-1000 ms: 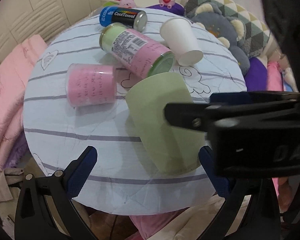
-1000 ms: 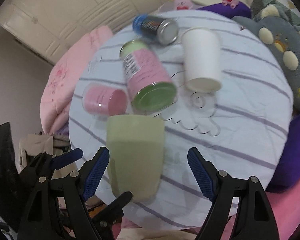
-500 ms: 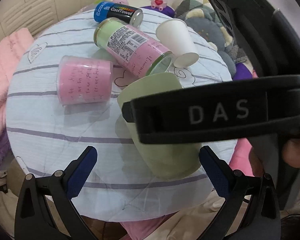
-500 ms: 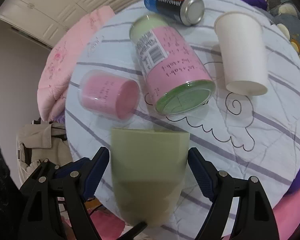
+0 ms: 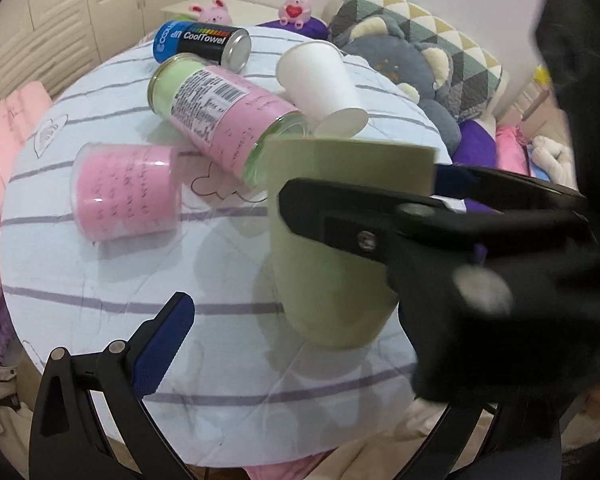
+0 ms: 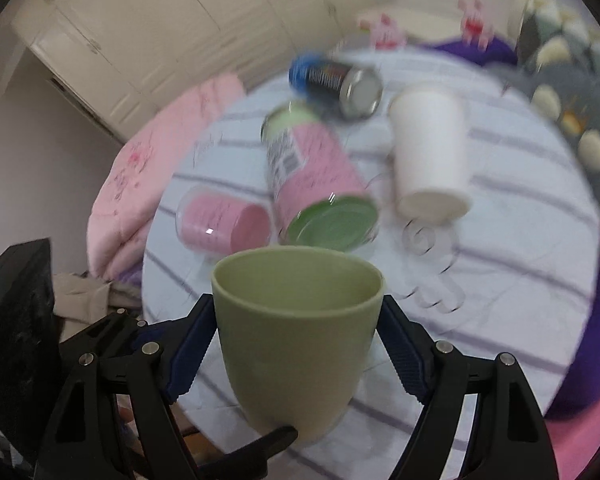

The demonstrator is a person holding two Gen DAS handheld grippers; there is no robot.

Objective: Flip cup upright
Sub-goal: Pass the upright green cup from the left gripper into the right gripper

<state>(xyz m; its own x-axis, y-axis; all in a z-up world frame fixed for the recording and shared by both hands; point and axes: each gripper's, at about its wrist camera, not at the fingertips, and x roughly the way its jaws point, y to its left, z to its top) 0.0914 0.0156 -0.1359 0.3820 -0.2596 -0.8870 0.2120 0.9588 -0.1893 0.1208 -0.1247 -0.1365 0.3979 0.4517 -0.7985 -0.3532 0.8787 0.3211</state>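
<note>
The pale green cup (image 6: pixel 298 332) is upright, mouth up, held between my right gripper's (image 6: pixel 298 356) blue pads (image 6: pixel 188 354) above the round striped table (image 6: pixel 500 264). In the left wrist view the same cup (image 5: pixel 332 248) stands rim up with the right gripper's black fingers (image 5: pixel 380 220) clamped across it. My left gripper shows one blue-padded finger (image 5: pixel 162 346) at the lower left, open and empty; its other finger is hidden behind the right gripper.
On the table lie a pink-labelled green jar (image 5: pixel 220 108), a small pink tub (image 5: pixel 126 192), a white paper cup (image 5: pixel 324 84) and a blue can (image 5: pixel 200 42). Plush pillows (image 5: pixel 404 60) lie behind, pink bedding (image 6: pixel 164 152) to the left.
My right gripper closed on the green cup, lifted it and turned it from lying on its side to mouth up. The left gripper stayed low and open.
</note>
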